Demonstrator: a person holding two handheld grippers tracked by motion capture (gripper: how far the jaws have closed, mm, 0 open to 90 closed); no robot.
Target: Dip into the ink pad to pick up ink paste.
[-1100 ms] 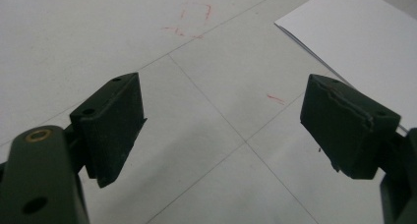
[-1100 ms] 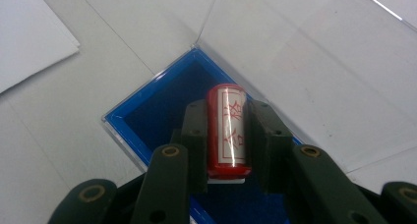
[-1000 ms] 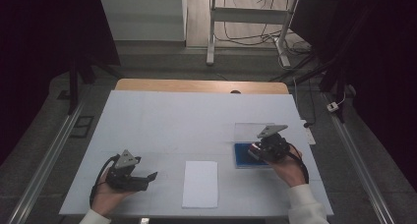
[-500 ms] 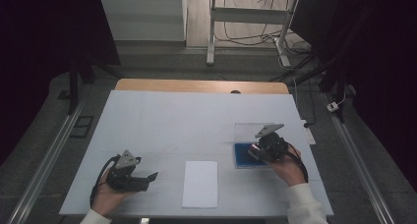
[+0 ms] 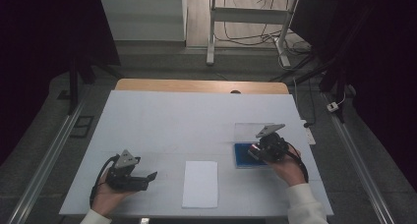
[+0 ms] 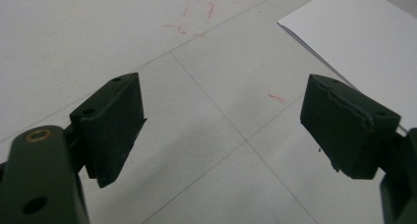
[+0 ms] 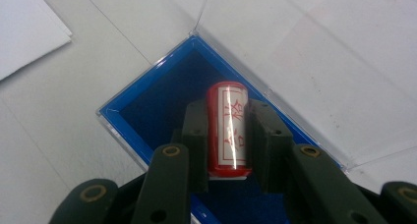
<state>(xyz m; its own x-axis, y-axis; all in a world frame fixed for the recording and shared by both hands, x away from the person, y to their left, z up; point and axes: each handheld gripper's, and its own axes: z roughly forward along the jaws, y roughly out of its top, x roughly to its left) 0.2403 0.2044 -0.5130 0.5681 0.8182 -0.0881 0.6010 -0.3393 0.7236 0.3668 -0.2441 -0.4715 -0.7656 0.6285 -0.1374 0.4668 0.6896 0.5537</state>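
The right gripper (image 7: 227, 135) clamps a red stamp (image 7: 227, 128) with a white label between its jaws, held over the blue tray (image 7: 162, 101) of an open clear-lidded case (image 5: 251, 135) that lies at about four o'clock on the table (image 5: 196, 116). The left gripper (image 6: 223, 128) has its jaws spread wide with nothing between them, low over the bare table at about eight o'clock. A white sheet of paper (image 5: 200, 183) lies at six o'clock between the two hands.

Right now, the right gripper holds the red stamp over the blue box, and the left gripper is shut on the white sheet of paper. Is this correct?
Not quite. The left gripper is open and holds nothing; in the left gripper view its fingers stand wide apart over the bare table, with the white sheet of paper off to one side. The rest is correct: the right gripper holds the red stamp over the blue box.
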